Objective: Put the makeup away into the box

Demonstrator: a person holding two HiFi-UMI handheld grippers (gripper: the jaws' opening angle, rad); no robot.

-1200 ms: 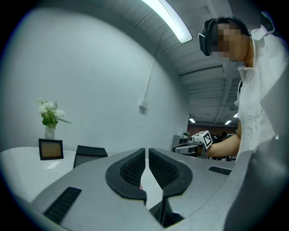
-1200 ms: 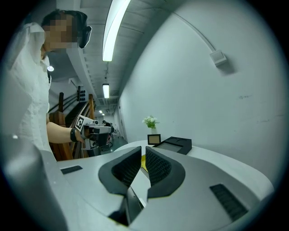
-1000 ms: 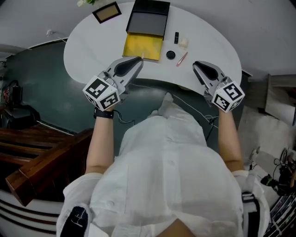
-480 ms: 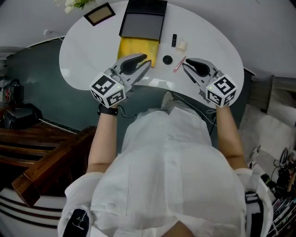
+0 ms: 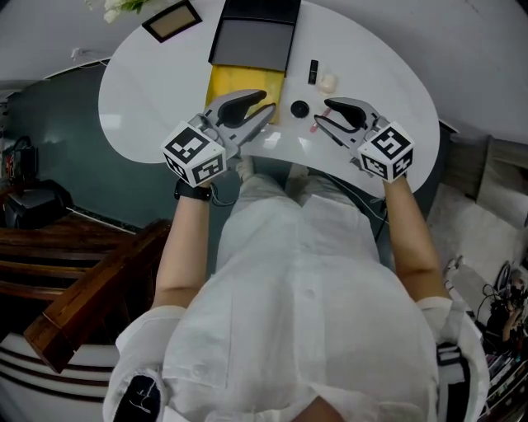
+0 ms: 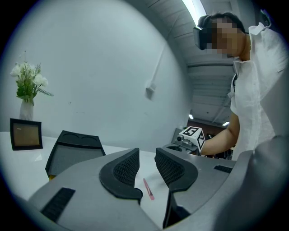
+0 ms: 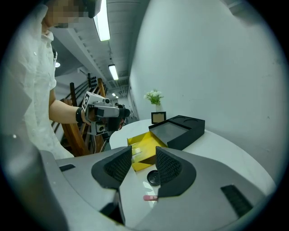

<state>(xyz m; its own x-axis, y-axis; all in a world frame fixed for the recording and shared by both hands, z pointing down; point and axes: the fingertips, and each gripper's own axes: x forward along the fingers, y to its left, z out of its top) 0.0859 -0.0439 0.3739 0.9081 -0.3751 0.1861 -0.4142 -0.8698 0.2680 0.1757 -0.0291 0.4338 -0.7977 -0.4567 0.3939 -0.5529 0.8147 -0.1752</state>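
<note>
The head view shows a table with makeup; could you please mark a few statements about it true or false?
1. The yellow box is open. True.
2. The pink pencil lies inside the box. False: it lies on the table, outside the box.
3. The right gripper holds the round compact. False: its jaws are opening with nothing between them, and the compact lies on the table.
4. A picture frame stands on the table. True.
</note>
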